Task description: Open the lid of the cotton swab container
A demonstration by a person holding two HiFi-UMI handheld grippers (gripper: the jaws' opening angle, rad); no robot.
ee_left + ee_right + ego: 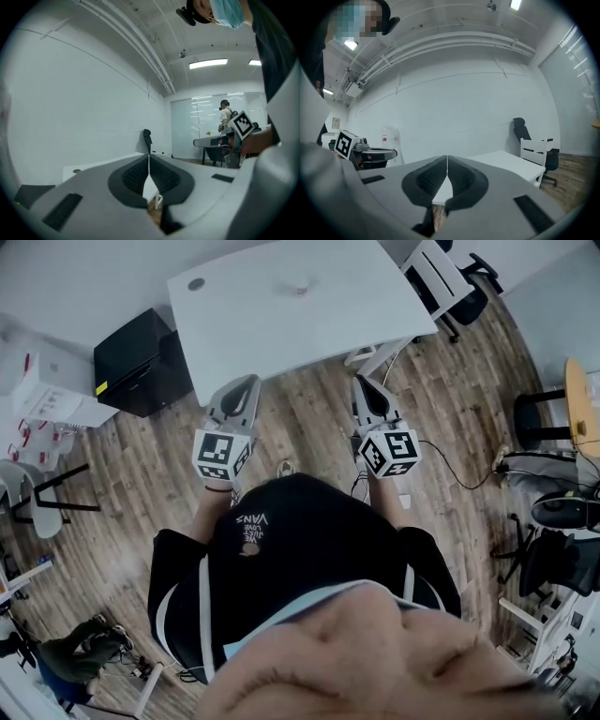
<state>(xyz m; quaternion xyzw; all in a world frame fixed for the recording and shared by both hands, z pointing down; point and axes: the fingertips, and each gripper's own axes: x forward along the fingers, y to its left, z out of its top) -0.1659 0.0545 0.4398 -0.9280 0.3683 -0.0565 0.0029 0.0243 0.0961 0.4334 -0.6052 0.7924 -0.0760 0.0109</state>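
Observation:
A white table point(281, 310) stands ahead of me in the head view. On its far part lies a small pale round thing point(298, 287), too small to make out. My left gripper point(242, 382) and right gripper point(361, 381) are held side by side over the wooden floor, just short of the table's near edge. Both point level at the table. In the left gripper view the jaws meet in a thin seam on my left gripper point(149, 158) with nothing between them. My right gripper point(447, 159) is shut and empty too. Neither gripper view shows the small thing.
A black cabinet point(141, 362) stands left of the table, with white boxes point(47, 385) beyond it. A white chair point(436, 273) and a black office chair point(469, 301) are at the table's right end. Cables point(459, 474) lie on the floor. Another person point(226, 115) stands far off.

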